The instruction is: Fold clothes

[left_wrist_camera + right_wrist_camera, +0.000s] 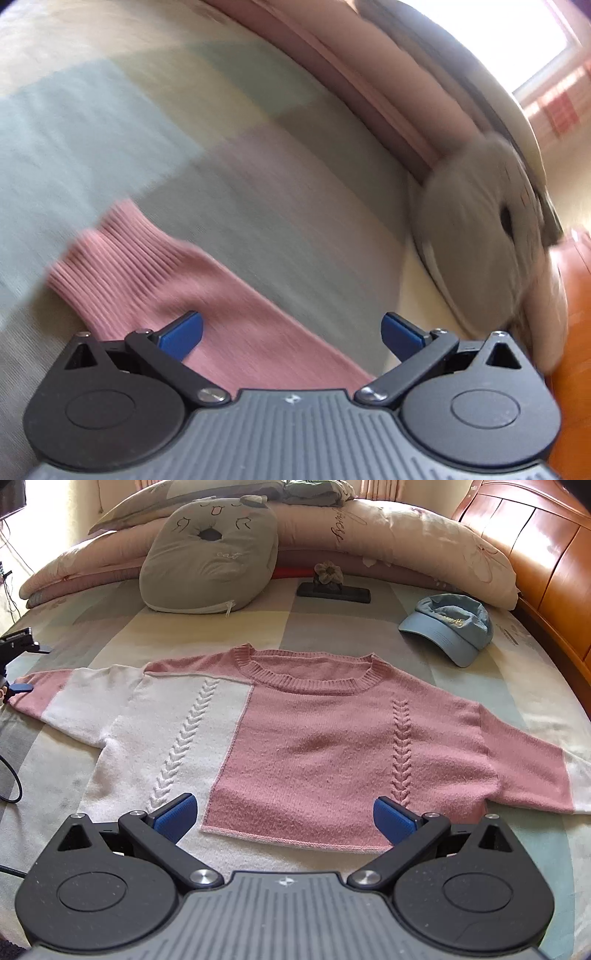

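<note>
Right wrist view shows a grey cat cushion (210,554) reading "cat", a dark phone (334,592) and a blue cap (448,627) toward the bed's (55,760) far edge, beside the headboard (535,554). A pink-and-white cable-knit sweater (295,738) lies flat mid-bed, sleeves spread. Right hand-held gripper (282,818) hovers at its hem, fingers apart; left hand-held gripper (291,334) gapes over the pink cuff (110,254).

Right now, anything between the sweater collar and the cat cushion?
Nothing: in the right wrist view, only bare checked bedsheet lies between the sweater collar and the grey cat cushion. The black phone-like slab sits off to the side.
</note>
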A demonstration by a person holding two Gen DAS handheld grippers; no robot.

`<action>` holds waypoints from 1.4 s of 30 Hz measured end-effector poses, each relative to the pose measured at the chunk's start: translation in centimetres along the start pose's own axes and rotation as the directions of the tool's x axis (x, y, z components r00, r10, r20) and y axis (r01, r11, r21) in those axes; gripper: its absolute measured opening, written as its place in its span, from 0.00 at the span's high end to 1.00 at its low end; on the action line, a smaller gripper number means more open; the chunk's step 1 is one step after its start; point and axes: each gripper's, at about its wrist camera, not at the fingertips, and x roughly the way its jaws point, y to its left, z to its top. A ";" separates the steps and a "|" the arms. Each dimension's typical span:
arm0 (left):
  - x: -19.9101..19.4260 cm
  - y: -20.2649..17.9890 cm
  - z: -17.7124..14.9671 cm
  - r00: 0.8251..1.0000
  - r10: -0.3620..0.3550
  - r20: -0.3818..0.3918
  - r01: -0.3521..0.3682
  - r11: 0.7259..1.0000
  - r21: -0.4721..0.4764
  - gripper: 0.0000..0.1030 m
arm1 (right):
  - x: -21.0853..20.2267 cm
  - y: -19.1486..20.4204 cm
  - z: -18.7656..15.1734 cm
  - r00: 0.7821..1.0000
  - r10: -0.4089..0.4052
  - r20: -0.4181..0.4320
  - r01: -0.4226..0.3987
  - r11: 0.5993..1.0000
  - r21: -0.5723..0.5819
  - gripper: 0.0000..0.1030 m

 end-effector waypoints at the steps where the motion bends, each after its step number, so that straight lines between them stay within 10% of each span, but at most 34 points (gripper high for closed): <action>1: -0.2 0.4 0.3 0.999 0.041 0.029 -0.040 0.999 -0.014 0.01 | -0.1 0.0 0.0 1.000 -0.003 0.001 0.003 1.000 0.000 0.00; 6: -0.7 0.0 0.7 0.975 0.209 0.073 -0.210 0.978 0.001 0.01 | -0.3 -0.5 0.0 1.000 -0.016 0.001 0.016 1.000 0.020 0.00; 9: -1.3 -3.1 -0.1 0.917 0.371 0.145 -0.388 0.916 0.108 0.01 | -0.4 -0.7 0.0 1.000 -0.025 -0.003 0.025 0.999 0.030 0.00; 18: -3.4 -13.7 -7.8 0.997 0.055 0.050 -0.072 0.884 0.461 0.01 | -0.7 -1.5 -0.4 1.000 -0.018 0.002 0.018 0.998 0.068 0.00; 34: -7.4 -24.9 -25.2 0.995 -0.006 -0.098 0.075 0.689 0.721 0.01 | -1.0 -7.2 -2.4 1.000 -0.028 0.010 0.025 0.976 0.217 0.00; 42: -6.9 -28.5 -31.0 0.981 0.014 -0.193 0.136 0.662 0.737 0.01 | 2.2 -11.0 -4.4 0.999 0.039 0.027 -0.043 0.980 0.193 0.00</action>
